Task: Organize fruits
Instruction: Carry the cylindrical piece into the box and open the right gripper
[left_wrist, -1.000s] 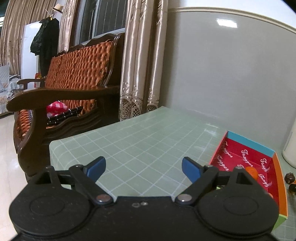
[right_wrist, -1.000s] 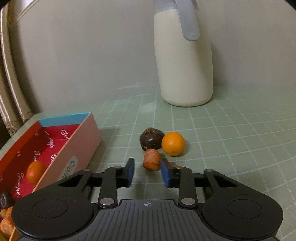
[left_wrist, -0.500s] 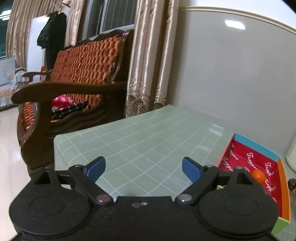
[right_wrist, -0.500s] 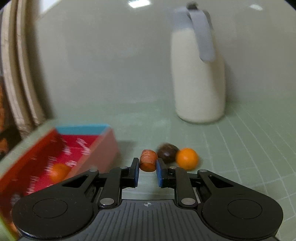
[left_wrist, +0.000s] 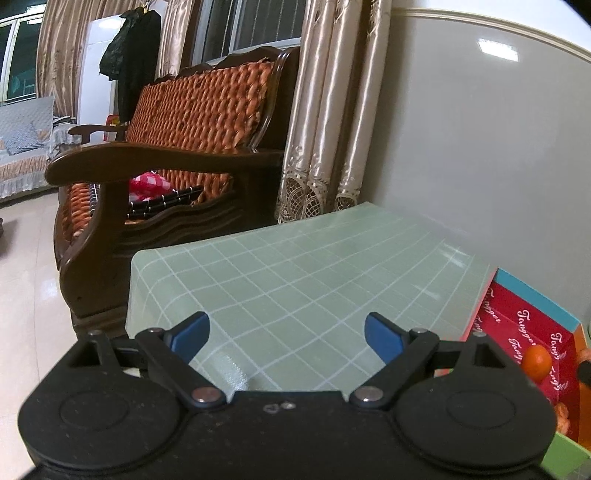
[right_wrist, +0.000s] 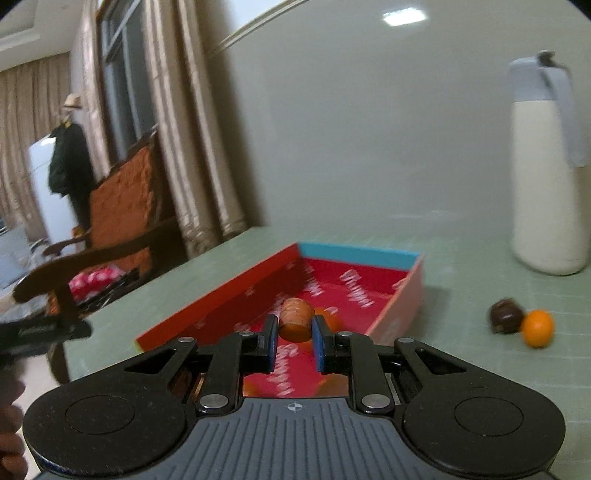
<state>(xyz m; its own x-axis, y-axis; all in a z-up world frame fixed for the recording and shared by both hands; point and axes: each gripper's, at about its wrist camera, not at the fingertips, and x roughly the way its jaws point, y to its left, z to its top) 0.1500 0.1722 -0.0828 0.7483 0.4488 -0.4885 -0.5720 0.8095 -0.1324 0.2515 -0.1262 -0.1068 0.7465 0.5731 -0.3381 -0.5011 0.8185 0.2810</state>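
My right gripper is shut on a short orange carrot piece and holds it above the red box with a blue end wall. On the table to the right of the box lie a dark brown fruit and an orange, touching each other. My left gripper is open and empty over the green grid table. In the left wrist view the red box is at the far right with an orange inside.
A cream jug with a grey lid stands by the wall at the back right. A wooden armchair with orange cushions stands left of the table, curtains behind it. The table's near-left corner is close to the chair.
My right gripper closed on the carrot piece, lifted it off the table and swung left over the red box. My left gripper stayed open and turned slightly left.
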